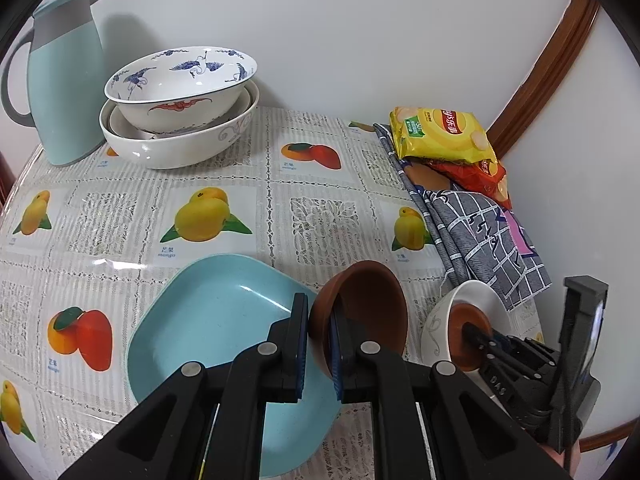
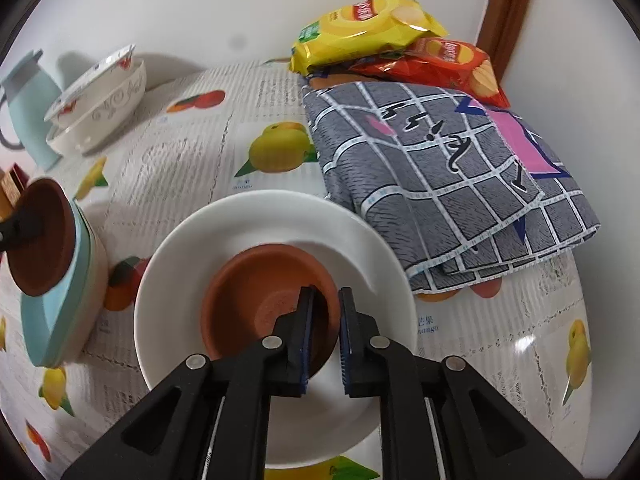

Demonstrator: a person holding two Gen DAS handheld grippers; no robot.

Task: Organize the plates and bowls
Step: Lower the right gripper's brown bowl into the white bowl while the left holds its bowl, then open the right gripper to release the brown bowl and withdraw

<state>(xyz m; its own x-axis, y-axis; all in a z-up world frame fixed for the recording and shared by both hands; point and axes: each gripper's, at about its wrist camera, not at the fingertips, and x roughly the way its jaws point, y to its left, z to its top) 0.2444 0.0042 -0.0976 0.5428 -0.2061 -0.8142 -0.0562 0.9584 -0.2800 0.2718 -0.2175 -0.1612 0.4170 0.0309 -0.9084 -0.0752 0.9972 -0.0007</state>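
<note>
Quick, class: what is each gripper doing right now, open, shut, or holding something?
Left gripper: shut on a brown bowl, held above the blue plate.
Right gripper: shut on the brown saucer in the white bowl.

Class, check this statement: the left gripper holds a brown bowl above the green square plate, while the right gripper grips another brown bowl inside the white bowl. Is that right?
One slip: the square plate is light blue, not green, as the left wrist view shows. The left gripper does hold a brown bowl, and the right gripper grips another brown bowl inside the white bowl.

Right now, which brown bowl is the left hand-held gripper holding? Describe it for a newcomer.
Find the light-blue squarish plastic plate at the near edge of the mango-print tablecloth. The small brown bowl is tilted above its right edge, rim pinched by the left hand-held gripper. Its twin sits inside a white bowl.
</note>
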